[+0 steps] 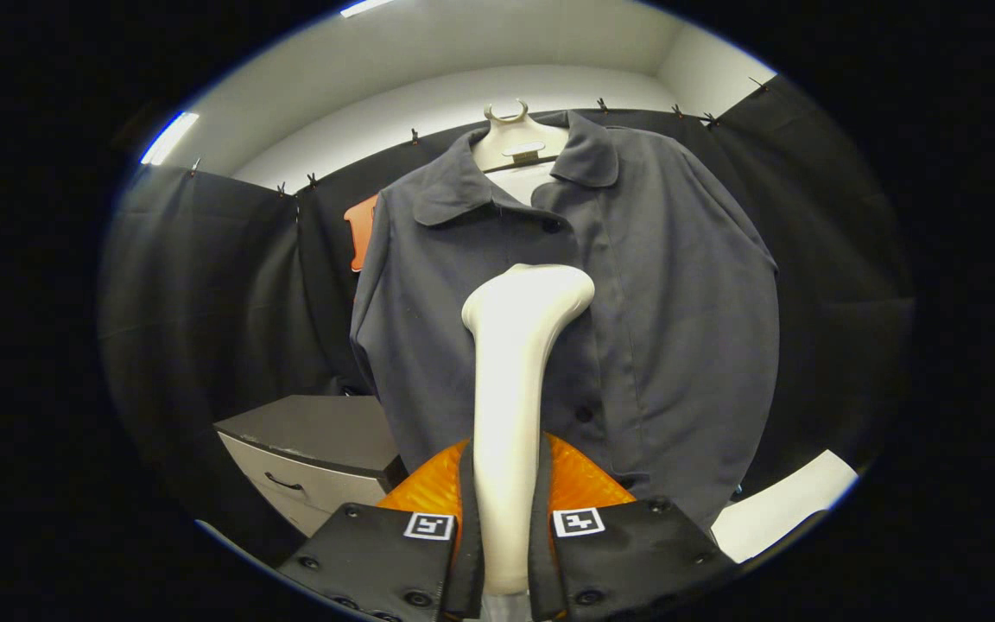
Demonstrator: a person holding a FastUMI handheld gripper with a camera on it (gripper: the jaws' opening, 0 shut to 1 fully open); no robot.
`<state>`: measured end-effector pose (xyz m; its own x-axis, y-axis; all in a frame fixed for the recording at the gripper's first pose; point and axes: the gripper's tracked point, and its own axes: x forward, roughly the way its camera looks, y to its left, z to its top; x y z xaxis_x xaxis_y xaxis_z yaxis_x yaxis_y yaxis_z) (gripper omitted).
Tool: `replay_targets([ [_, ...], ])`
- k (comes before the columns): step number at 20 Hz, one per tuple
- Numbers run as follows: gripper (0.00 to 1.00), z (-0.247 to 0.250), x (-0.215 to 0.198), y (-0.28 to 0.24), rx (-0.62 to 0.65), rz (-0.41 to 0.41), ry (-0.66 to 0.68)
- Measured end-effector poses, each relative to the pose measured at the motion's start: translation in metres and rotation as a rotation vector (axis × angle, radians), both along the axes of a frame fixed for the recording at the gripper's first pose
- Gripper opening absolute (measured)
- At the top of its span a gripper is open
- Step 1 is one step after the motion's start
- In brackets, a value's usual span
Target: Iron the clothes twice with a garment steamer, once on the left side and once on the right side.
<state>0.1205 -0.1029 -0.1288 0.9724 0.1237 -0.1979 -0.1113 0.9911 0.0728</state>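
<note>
A dark grey shirt [636, 302] is hanging buttoned on a pale hanger [515, 138] against the booth's black cloth wall, facing the camera and spreading beyond the fingers. A low grey cabinet [316, 449] with a drawer handle is standing beside the shirt's lower hem, and a white worktop [782, 510] corner is showing on the other side. The cream steamer [510, 389] is standing upright between the 2 fingers, its rounded head tilting toward the shirt's button line at chest height. The hand-held gripper [504, 527] is clamping the steamer's handle, both fingers pressing its sides.
</note>
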Motion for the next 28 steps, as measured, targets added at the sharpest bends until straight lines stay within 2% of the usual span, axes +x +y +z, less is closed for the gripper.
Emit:
replay_targets([
  [18, 0.28, -0.111, -0.026, -0.024, -0.045, -0.023, 0.185],
  [28, 0.28, -0.192, -0.047, -0.02, -0.068, 0.0, 0.318],
])
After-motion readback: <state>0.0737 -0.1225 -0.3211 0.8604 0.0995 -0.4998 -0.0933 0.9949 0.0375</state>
